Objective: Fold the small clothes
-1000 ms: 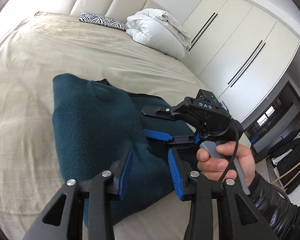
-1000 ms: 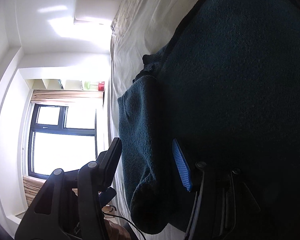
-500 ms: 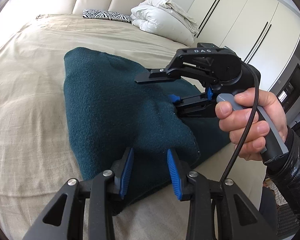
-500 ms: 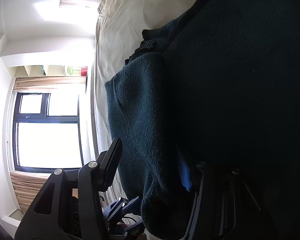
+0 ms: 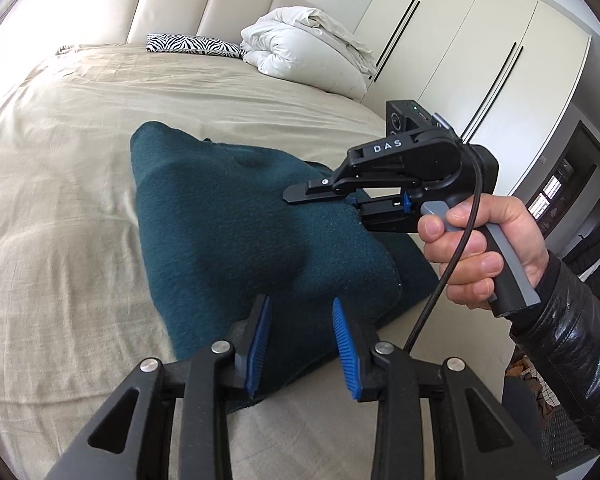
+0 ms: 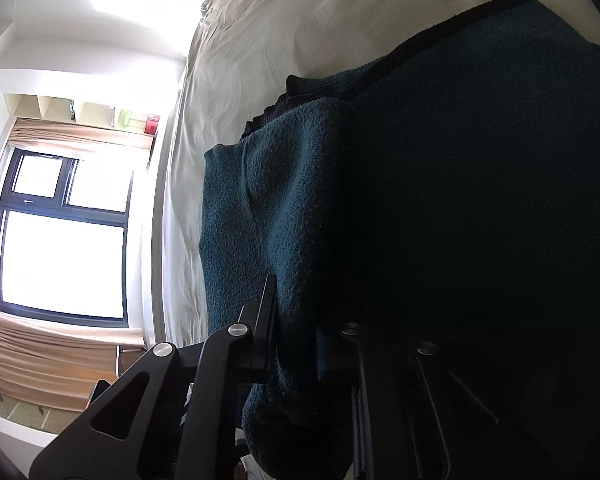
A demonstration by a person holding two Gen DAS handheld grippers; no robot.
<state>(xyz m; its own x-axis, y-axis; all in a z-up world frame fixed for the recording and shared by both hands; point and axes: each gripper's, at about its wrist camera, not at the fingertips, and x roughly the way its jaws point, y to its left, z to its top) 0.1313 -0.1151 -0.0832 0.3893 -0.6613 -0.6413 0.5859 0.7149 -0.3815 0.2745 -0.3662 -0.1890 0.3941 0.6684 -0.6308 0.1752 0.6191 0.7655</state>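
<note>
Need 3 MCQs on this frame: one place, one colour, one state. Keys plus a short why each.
1. Where does the zebra-print pillow lie?
A. by the headboard
B. on the floor
C. on the garment

2. What colour is the garment on the bed?
A. red
B. dark teal
C. white

3. What are the right tongs doing?
A. hanging open in the air
B. lying on the bed
C. clamped on a fold of the garment

Key: 1 A, it lies at the bed's far end beside the white duvet. 2 B, both views show teal fleece. 3 C, the jaws have just been closing and now pinch the cloth.
</note>
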